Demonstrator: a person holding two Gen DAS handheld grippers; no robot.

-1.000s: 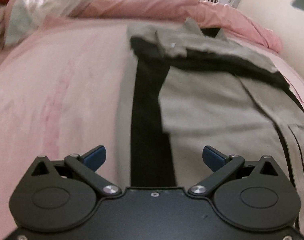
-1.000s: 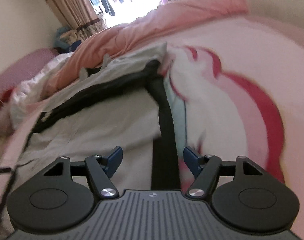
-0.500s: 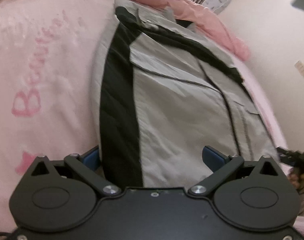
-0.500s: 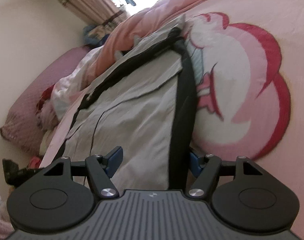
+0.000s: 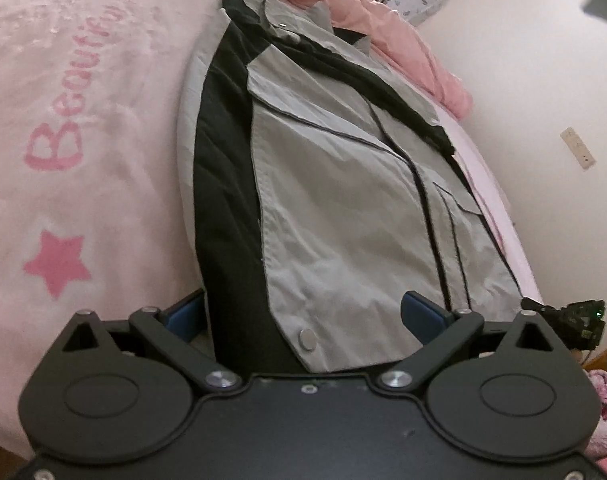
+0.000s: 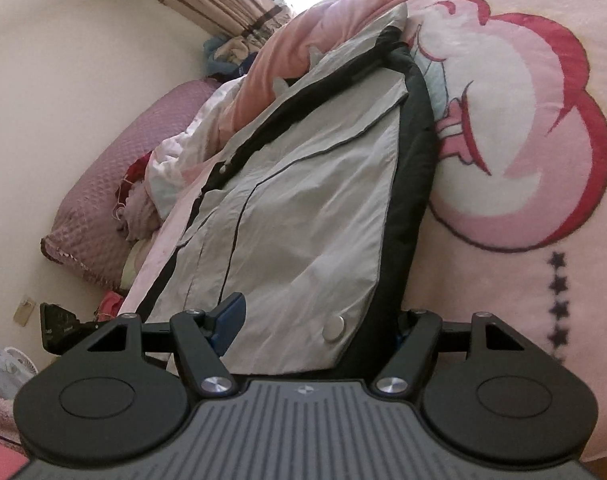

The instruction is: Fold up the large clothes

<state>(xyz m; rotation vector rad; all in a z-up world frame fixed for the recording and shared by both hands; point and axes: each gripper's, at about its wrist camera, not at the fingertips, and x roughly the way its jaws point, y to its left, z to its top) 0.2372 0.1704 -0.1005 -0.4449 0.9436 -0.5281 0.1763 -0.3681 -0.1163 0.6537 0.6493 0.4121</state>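
A grey jacket with black side panels lies flat and lengthwise on a pink blanket, collar at the far end. Its near hem, with a metal snap, lies between the spread fingers of my left gripper, at the hem's left corner. The black panel covers part of the left pad. My right gripper is at the hem's right corner of the same jacket, jaws wide, hem and another snap between them. Its right pad is mostly hidden behind the black edge. Neither gripper's pads press the cloth.
A bunched pink quilt lies beyond the collar. A purple pillow and loose clothes sit along the wall. The blanket carries a cartoon print. A black device shows past the hem's far corner. The bed edge is close below both grippers.
Both views have tipped downward and closed in on the jacket's near hem, which now lies between each pair of fingers. The jaws stayed equally wide.
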